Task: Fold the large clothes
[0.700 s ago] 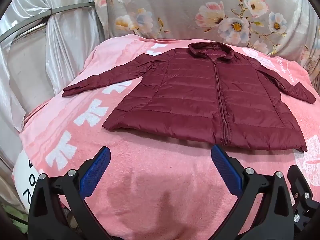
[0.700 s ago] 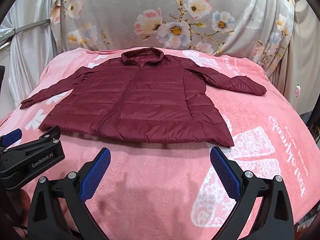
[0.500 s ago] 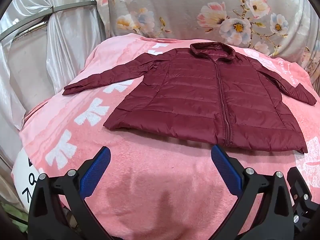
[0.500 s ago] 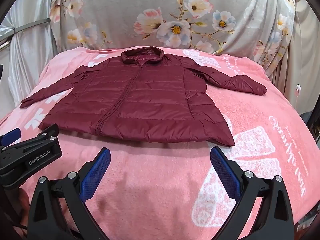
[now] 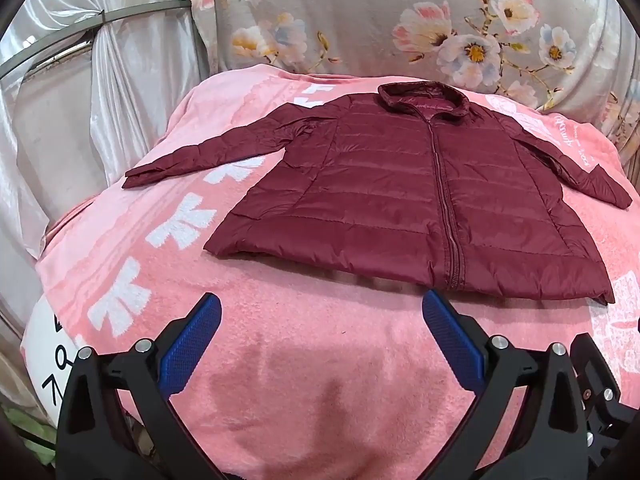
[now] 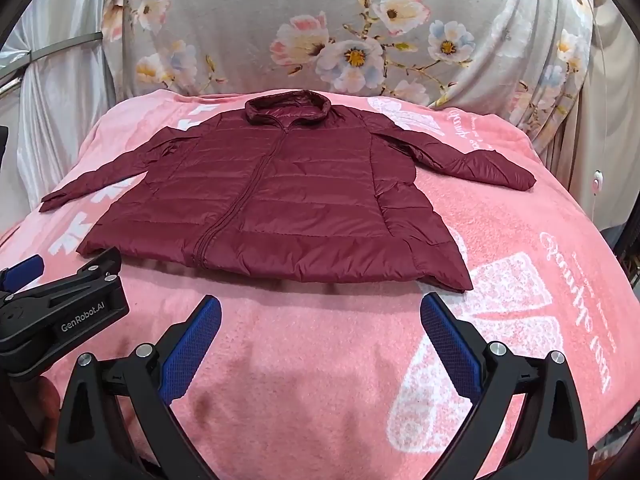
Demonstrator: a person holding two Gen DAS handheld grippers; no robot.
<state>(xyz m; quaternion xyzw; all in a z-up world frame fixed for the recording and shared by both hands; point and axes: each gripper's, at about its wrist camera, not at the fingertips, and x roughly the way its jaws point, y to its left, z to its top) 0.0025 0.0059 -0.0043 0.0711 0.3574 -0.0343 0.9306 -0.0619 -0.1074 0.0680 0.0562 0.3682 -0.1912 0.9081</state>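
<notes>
Opening stage of the fold. A maroon quilted down jacket (image 5: pixel 420 208) lies flat and face up on a pink blanket (image 5: pixel 320 360) spread over a bed, zip closed, collar (image 6: pixel 286 110) at the far side and hem (image 6: pixel 320 268) at the near side. Its two sleeves run outward from the jacket body: one sleeve (image 5: pixel 208 152) reaches toward the pale curtain (image 5: pixel 60 100), the other sleeve (image 6: pixel 472 160) toward the floral drape (image 6: pixel 360 40) and the blanket's lettered edge. No fold is visible in the jacket, so the task appears to be at its start, with the approach to the first grasp in hand. The left tongs (image 5: pixel 320 336) hover just short of the hem, jaws spread wide and empty; the right tongs (image 6: pixel 320 336) hover likewise near the hem, jaws also wide and holding nothing. In the right wrist view the left tongs' body shows beside the jacket's near corner. The next move probably calls for each tool to advance past the hem to a sleeve or side edge, pinch only the top layers of slippery shell fabric, and carry that part inward over the jacket body.
</notes>
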